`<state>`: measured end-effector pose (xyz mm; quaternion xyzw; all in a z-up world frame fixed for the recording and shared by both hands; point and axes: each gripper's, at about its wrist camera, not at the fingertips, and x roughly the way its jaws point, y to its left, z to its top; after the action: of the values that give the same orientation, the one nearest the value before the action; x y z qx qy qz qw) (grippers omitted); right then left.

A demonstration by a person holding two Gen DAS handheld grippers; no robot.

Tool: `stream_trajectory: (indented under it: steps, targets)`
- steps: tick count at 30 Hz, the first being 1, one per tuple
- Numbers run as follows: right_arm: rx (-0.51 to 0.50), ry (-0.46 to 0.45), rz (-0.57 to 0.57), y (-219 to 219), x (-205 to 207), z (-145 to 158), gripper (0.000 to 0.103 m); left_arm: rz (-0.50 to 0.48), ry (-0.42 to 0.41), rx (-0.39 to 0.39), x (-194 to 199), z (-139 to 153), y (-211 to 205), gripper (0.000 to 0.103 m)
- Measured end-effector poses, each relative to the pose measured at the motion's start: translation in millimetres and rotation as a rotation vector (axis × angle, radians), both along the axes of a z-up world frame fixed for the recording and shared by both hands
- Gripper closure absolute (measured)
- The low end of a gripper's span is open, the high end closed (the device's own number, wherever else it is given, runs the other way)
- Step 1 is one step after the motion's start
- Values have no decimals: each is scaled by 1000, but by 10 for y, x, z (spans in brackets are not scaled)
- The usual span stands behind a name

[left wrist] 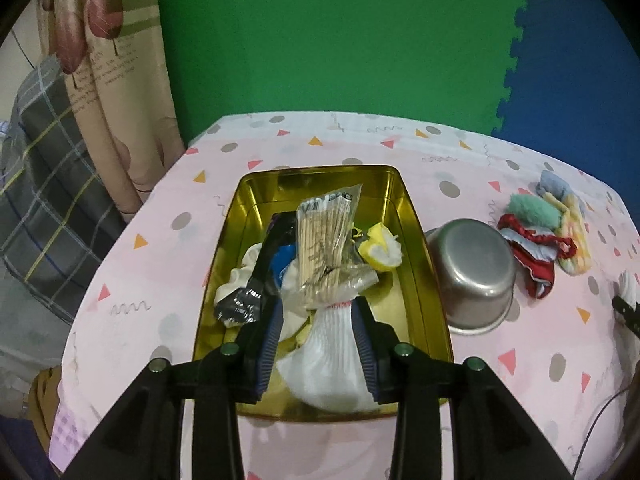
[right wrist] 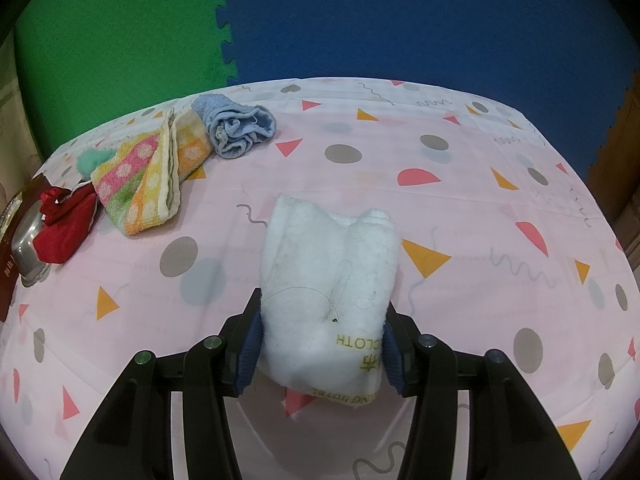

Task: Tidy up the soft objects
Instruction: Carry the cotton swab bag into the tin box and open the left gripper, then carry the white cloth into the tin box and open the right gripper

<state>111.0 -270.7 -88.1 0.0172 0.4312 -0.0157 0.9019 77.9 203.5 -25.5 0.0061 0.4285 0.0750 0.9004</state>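
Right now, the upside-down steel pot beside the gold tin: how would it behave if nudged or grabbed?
The steel pot is probably rigid and light. Resting rim-down on the tablecloth, it should slide, not roll. Its smooth tapered wall may slip from the pads.

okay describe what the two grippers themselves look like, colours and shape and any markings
Both match. The left gripper and right gripper each have black angular plastic fingers lined with dark blue ribbed pads. Small round greenish-silver studs sit on top of the finger mounts, four in each view. No lettering shows, and no hands or sleeves are visible.

white sock [left wrist: 332, 356], gold tin [left wrist: 248, 200]
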Motion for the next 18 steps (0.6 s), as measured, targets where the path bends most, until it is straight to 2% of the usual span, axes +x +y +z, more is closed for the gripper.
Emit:
stream_trajectory:
  steps: [4, 11, 18]
  targets:
    - [-29, 0, -2, 41, 3, 5, 57, 3, -23, 34, -119, 7, -9, 67]
    - [-68, 4, -2, 104, 2, 24, 65, 27, -12, 24, -234, -120, 63, 67]
    - [-82, 20, 10, 234, 9, 93, 67, 45, -62, 72, -359, -131, 64, 67]
